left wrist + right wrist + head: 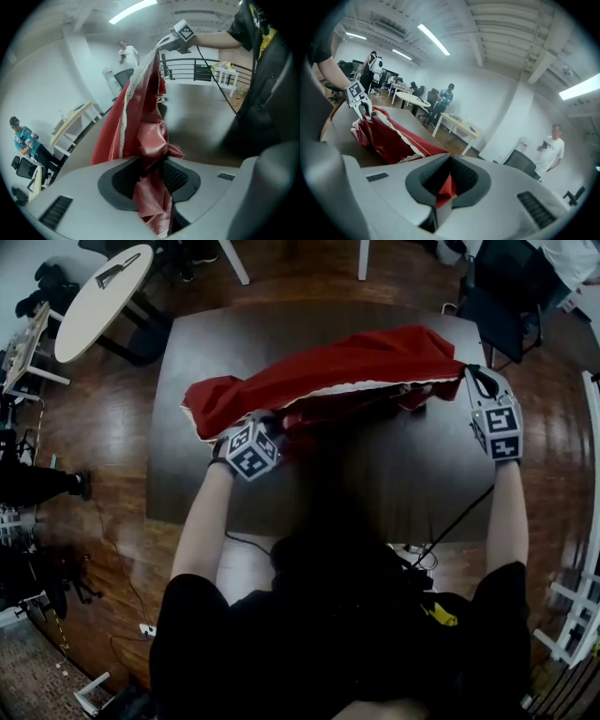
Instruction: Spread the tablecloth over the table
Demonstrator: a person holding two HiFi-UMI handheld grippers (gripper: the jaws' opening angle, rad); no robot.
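- Right tongs are clenched on the cloth; a small red corner pokes out between the closed jaws; that grip looks sound
- Left tongs stand part open; a crumpled wad of cloth lies in the gap and a tail hangs out below; one ribbed pad shows bare beside it, so I read this as loose, not pinched
- The cloth itself runs as a long bunched ridge from one pair of tongs to the other; it climbs from the left pair to the right, which is held higher
- Below both tongs is the dark table; the side nearer the person than the tongs is bare wood, so nothing is spread yet
- A white lace hem runs along the ridge on the side facing the tongs
- Handling, as I judge it: light, limp and glossy; it folds on itself at once and will probably slide out of a slack jaw; nothing fragile about it, though the lace could snag
- Best hold: the hem at two corners, well apart, one per pair of tongs; a mid-sheet wad like the left one gives no control of the edge
- Next call: the left tongs want a firm bite on the hem before any pull outward
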